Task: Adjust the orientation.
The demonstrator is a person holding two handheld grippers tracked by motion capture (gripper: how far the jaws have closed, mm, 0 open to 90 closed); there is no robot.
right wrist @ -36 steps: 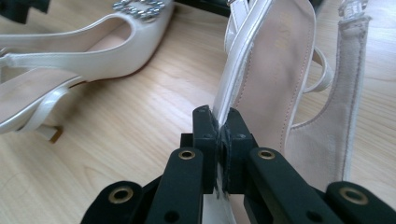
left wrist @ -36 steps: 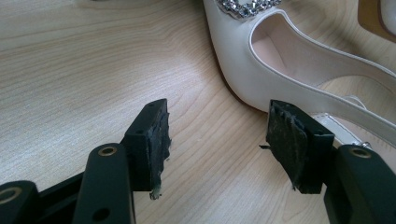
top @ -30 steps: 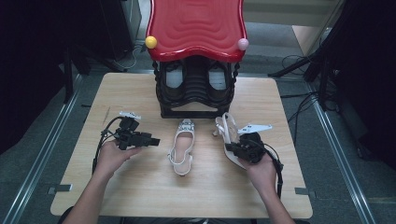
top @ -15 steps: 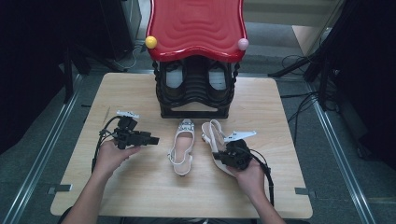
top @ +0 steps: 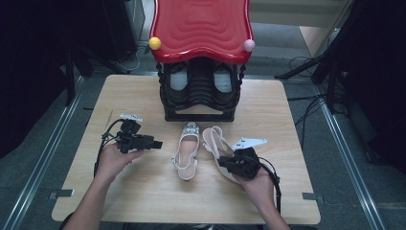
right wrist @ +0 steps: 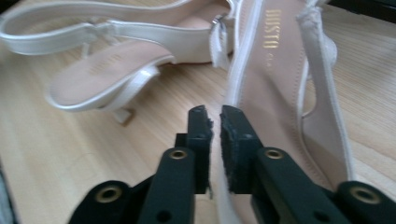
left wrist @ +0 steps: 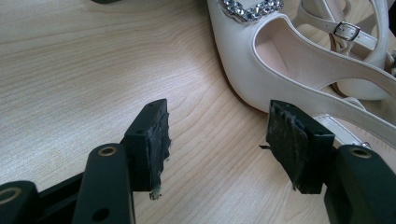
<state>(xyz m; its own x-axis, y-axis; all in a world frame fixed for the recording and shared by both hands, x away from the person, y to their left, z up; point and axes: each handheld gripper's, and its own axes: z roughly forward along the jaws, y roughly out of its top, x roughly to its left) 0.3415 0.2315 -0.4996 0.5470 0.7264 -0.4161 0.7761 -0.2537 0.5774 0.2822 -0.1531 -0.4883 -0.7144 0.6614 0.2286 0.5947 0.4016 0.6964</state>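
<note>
Wooden table [top: 143, 201], red-topped shoe rack [top: 201, 57] standing at its far edge. Two white sandals lying mid-table, side by side. Right tool [top: 225, 165] sitting over the right sandal [top: 214, 142], jaws just easing apart, narrow gap, pinching nothing. Left tool [top: 157, 143] spread wide beside the left sandal [top: 186, 152].

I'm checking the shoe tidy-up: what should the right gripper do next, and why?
Probably open wider and back off the right sandal. On the right gripper the jaws have just been opening, a narrow gap shows, and the sandal's rim seems to run between them; it lies flat beside the left sandal.
</note>
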